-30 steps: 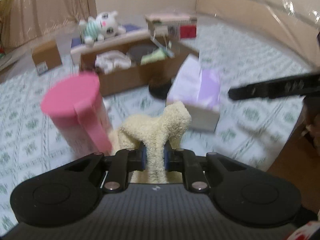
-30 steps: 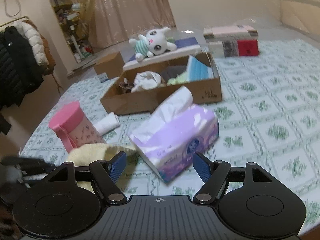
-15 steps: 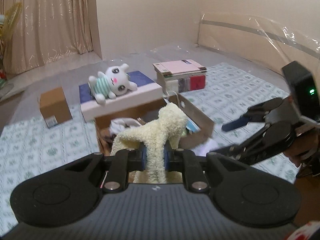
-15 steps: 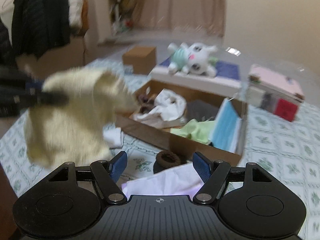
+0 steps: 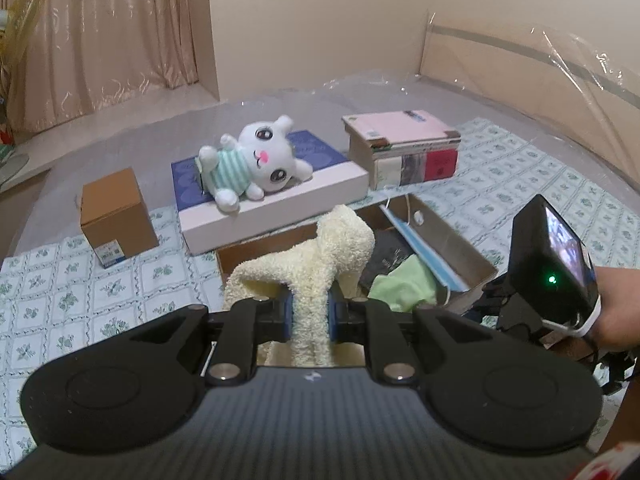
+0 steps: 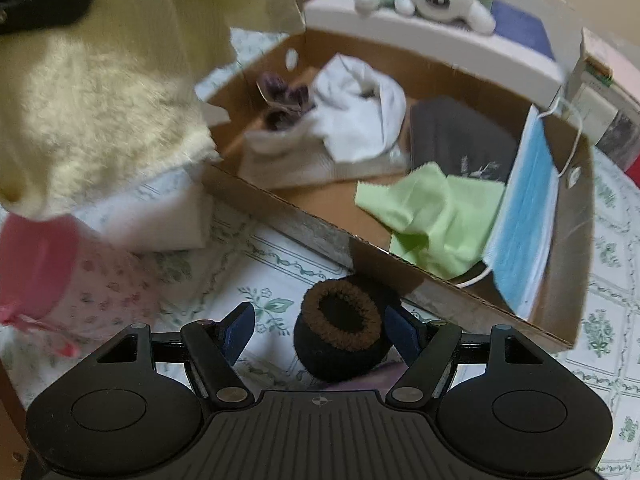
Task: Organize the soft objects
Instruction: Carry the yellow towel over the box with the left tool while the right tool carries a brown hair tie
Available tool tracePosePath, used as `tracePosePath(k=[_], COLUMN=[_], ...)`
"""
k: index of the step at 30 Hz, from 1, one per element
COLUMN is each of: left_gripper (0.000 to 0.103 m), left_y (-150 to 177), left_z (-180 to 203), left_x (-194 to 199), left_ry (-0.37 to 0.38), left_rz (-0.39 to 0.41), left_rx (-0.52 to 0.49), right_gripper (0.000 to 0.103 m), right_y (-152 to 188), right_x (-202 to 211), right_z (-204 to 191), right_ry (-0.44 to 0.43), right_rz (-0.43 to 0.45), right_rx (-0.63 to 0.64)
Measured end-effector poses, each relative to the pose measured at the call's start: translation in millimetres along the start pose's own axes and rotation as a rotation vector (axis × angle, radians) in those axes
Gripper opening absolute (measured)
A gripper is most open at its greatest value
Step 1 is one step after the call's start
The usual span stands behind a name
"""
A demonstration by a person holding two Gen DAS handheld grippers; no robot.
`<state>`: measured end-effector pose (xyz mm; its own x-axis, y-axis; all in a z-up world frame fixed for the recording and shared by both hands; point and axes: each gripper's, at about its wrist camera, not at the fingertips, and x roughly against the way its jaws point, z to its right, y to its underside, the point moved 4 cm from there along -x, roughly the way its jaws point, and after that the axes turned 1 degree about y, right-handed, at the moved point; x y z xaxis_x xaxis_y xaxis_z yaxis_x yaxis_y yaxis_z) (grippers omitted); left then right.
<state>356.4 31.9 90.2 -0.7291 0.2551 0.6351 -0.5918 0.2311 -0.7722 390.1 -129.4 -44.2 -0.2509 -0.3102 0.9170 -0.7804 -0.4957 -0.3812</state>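
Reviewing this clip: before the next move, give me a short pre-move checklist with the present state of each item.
1. Left tongs hold the cream towel firmly: ok, pads pinch a fold.
2. Towel is over the cardboard box: cannot tell; in the left wrist view it hangs in front of the box.
3. Free space in the box for the towel: ok, bare floor shows near the green cloth.
4. Right tongs open around the dark brown roll: ok, it sits between the jaws, not yet pinched.
5. Pink cup clear of the right tongs: ok, off to the side.
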Motion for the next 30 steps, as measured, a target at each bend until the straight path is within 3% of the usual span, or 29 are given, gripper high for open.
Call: tracePosePath(k=[9,10,11,13,16,23,30], left_gripper=[0.014,0.014,0.014,0.014,0.014,0.014,0.014], left_y=[9.9,10.6,10.8,11.3,10.9,-3.1,-40.4], left_z=[-13.2,-13.9,-13.6,-13.7,-13.8,-17.2,-24.2], left_x=[-15.8,-16.4,-16.7,-16.8,-15.8,-9.6,-21.3], left_ry=[0.013,0.013,0.014,0.012,0.008,-0.012,-0.032], left_rz=[-0.022,-0.023,-0.024,-0.026,-0.028,-0.015,0.018], left_rx=[0.012,0.012,0.013,0.013,0.017,0.027,0.027], right_gripper=[0.072,0.067,0.049,0.034,0.02,0.02,0.02], right_y=[-2.1,-1.7,-1.3,-0.7,-0.4,-15.2,-54.6], right_x=[-29.1,-28.7,-28.0,-22.3,-9.5,41.1,84.4], right_z=[13.0,13.4,14.1,15.1,12.1,5.7,21.0], right_ry=[0.016,0.012,0.005,-0.001,0.01,0.002,0.05], right_rz=[-0.069,-0.068,-0.065,-0.052,-0.023,0.11,0.285], right_rx=[-0.038,-0.042,-0.047,-0.052,-0.037,-0.033,-0.075])
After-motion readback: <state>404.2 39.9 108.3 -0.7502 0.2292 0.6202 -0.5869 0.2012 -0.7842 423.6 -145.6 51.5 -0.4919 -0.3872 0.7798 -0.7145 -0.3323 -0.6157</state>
